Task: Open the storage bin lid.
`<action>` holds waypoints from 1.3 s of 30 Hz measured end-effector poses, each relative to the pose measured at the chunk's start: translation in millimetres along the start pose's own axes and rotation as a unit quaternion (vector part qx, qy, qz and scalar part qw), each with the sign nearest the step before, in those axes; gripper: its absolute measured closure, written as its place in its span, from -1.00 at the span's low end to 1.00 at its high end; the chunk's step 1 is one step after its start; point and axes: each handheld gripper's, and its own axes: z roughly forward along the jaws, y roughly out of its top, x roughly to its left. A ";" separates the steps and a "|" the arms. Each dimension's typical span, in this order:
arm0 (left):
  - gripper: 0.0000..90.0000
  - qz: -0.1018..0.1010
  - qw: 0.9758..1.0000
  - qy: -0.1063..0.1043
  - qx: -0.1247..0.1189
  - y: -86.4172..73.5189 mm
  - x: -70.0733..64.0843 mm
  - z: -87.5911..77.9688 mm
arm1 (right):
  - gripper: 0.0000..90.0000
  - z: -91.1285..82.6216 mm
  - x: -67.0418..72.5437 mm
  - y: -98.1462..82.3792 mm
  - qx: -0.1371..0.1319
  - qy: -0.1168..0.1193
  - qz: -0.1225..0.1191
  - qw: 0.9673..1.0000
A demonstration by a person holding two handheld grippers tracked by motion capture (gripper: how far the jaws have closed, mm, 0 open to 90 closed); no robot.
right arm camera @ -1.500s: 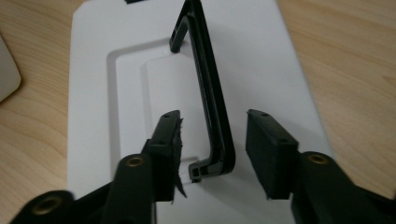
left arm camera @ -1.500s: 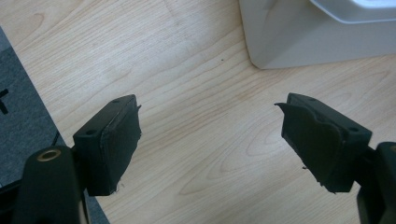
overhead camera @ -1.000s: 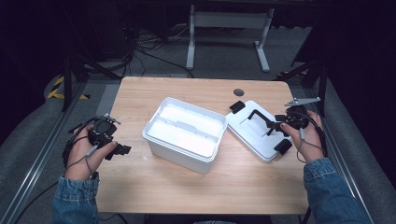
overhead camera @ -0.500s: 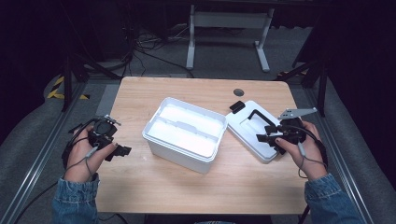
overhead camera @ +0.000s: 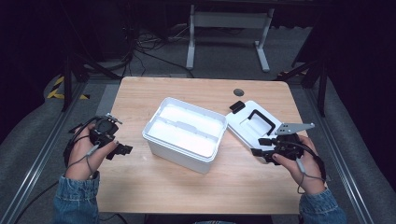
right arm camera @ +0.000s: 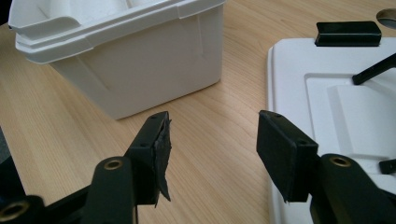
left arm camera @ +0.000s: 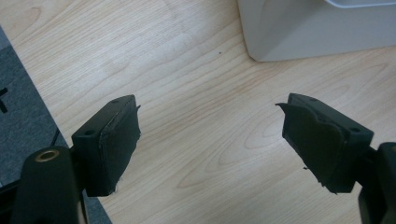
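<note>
left gripper (overhead camera: 122, 150) at 9 o'clock on the table (overhead camera: 154, 186), jaws spread wide over bare wood, gripping nothing; seen in its own view (left arm camera: 210, 135) with a corner of the box (left arm camera: 317, 28) at 1 o'clock, cut off by the frame's top. open white box (overhead camera: 184, 133) at the centre, empty inside, standing between the two grippers. just right of it, at 3 o'clock, the lid (overhead camera: 254, 123) lying flat with a black handle (overhead camera: 261, 119) and a black latch (overhead camera: 237, 106) at its far edge. right gripper (overhead camera: 261, 147) at 4 o'clock over the lid's near edge, jaws wide, holding nothing; in its own view (right arm camera: 212, 140) one jaw over wood, the other over the lid (right arm camera: 327, 93), the box wall (right arm camera: 154, 70) at 11 o'clock. small dark hole (overhead camera: 238, 92) at 12 o'clock, hard to make out. near lid corner hidden under the right gripper.
</note>
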 end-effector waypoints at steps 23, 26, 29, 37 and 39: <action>-0.56 0.012 1.000 0.003 0.003 3.0 -2.9 3.2 | -0.04 55.1 27.7 -29.4 0.051 0.043 -0.039 0.997; -0.55 0.011 1.000 0.008 0.002 2.5 -3.6 4.1 | -0.04 65.0 25.1 -36.8 0.051 0.034 -0.039 0.997; -0.54 0.012 1.000 0.013 -0.004 2.2 -3.1 4.7 | -0.04 74.6 21.0 -45.3 0.054 0.026 -0.034 0.998; -0.55 0.012 1.000 0.014 -0.005 2.6 -4.2 5.2 | -0.04 87.8 21.0 -55.2 0.051 0.007 -0.046 0.998; -0.55 0.016 1.000 0.014 -0.005 3.0 -3.7 5.1 | -0.04 88.8 21.2 -56.1 0.048 0.007 -0.049 0.998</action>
